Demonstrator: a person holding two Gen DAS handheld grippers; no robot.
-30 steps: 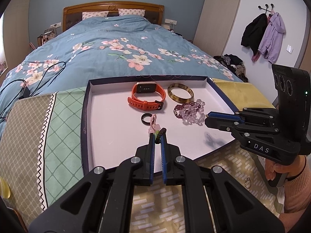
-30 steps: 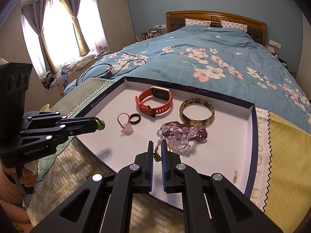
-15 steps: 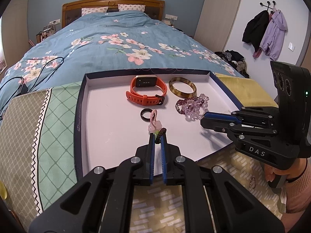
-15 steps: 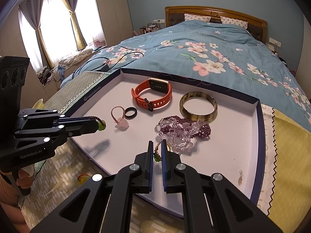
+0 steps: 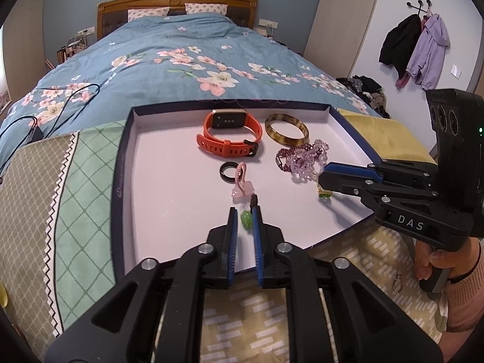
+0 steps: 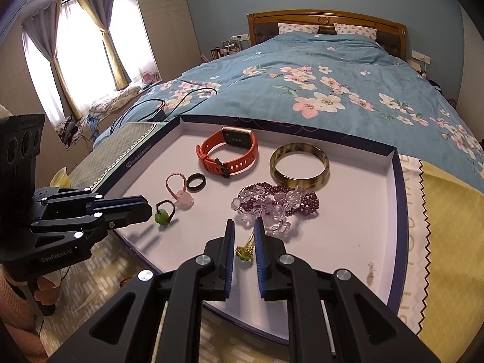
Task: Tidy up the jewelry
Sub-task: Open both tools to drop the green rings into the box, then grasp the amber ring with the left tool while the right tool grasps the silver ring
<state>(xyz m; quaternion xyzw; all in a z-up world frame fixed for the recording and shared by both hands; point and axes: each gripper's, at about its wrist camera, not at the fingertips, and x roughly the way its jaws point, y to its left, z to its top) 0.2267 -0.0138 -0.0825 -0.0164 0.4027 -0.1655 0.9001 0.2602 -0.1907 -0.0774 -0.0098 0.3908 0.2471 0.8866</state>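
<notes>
**Both grippers part over the jewelry tray**

The white tray (image 6: pixel 390 211) lies on a patterned cloth at the foot of a bed. In it: an orange watch (image 6: pixel 230 154), a brown bangle (image 6: pixel 299 165), purple beads (image 6: pixel 272 202), a black ring (image 6: pixel 196 181) and a pink charm (image 6: pixel 181 196).

The left gripper (image 5: pixel 243 211) stands narrowly parted; a green bead charm (image 6: pixel 161 215) lies on the tray floor between its fingers, its dark cord against one pad. The right gripper (image 6: pixel 243 225) is likewise slightly parted over a gold-and-green pendant (image 6: pixel 244 252), just beside the beads.

A second ago both grippers were clamped on these pieces; their jaws have just been opening.
</notes>
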